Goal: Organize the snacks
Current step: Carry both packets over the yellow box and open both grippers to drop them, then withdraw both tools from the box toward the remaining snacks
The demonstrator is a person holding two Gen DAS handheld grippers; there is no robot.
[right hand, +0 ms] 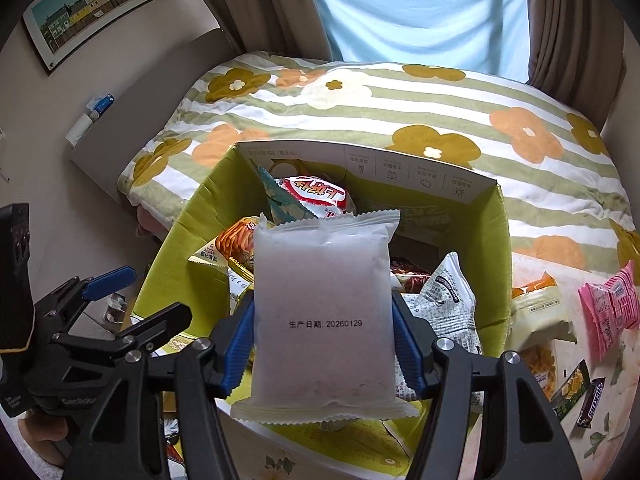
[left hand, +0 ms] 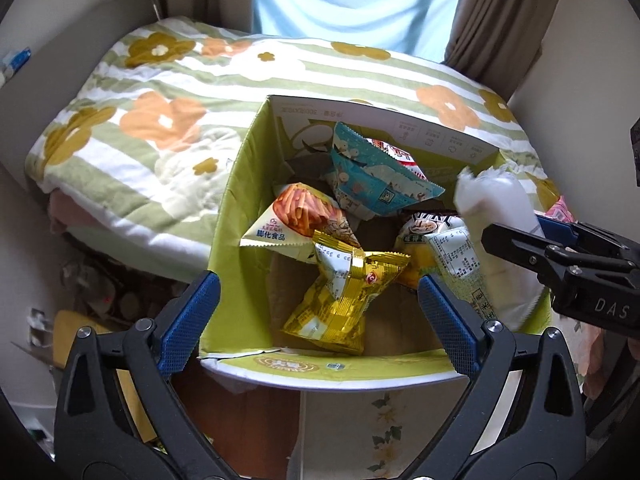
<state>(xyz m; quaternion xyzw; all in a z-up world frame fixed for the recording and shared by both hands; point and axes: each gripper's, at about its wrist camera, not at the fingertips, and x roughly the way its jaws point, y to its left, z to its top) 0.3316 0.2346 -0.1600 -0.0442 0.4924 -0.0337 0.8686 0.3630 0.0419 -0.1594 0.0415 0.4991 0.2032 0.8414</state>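
The right gripper [right hand: 323, 344] clamps a white packet [right hand: 323, 312] by its side edges, above the green box [right hand: 180, 256]. It looks light, soft and slippery. The left gripper [left hand: 316, 320] hangs spread, holding nothing.

The white packet [right hand: 324, 320] clamped between the right gripper's [right hand: 324, 344] blue pads carries the print "生产日期: 20260129". In the left wrist view, the orange stick-snack bag [left hand: 298, 220] in the green box [left hand: 236, 216] reads "膨化食品", and "DAS" stands on the black body of the right gripper. A dark bar [right hand: 591, 402] lying on the cloth at the right reads "SNICKERS".
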